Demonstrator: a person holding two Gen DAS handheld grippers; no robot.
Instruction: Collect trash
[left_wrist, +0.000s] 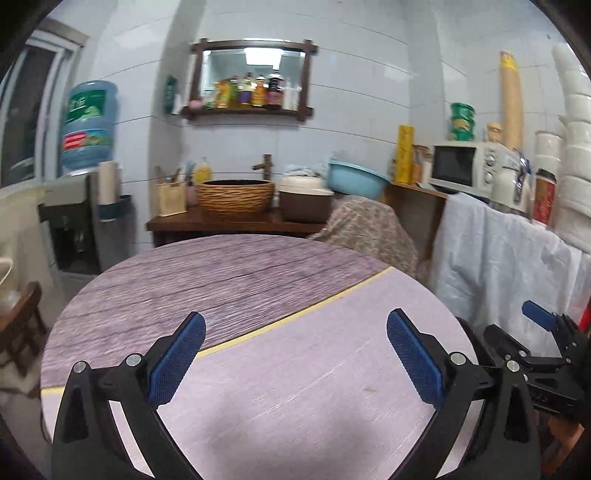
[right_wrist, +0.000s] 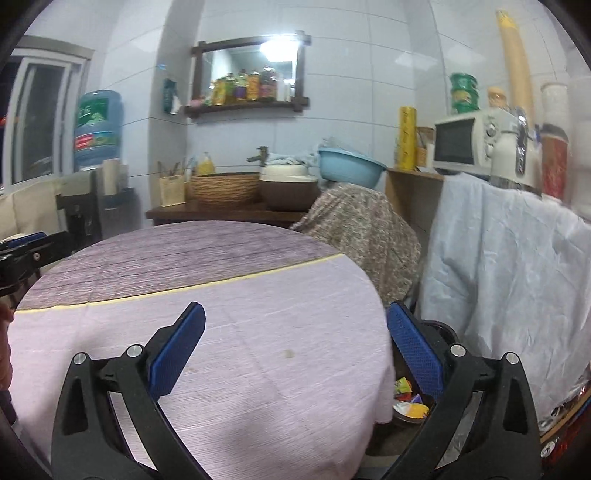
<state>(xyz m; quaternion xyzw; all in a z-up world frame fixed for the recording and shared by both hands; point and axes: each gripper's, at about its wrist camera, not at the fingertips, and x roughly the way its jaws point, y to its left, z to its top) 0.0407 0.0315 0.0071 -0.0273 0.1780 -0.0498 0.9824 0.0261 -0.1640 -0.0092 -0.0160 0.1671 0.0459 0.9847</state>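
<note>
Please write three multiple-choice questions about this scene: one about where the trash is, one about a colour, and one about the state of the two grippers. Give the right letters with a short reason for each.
1. Where does the trash lie?
A. in a dark bin below the table's right edge
B. on the middle of the table
C. inside the blue basin

2. What colour are the finger pads?
A. red
B. blue
C. green

3. How do the two grippers stand?
A. both shut on wrappers
B. left shut, right open
C. both open and holding nothing

Key:
1 A: the right wrist view shows colourful wrappers in a dark bin beside and below the round table.
2 B: the pads are blue in both views.
3 C: the left gripper and the right gripper have their jaws wide apart, with only tablecloth seen between them.
</note>
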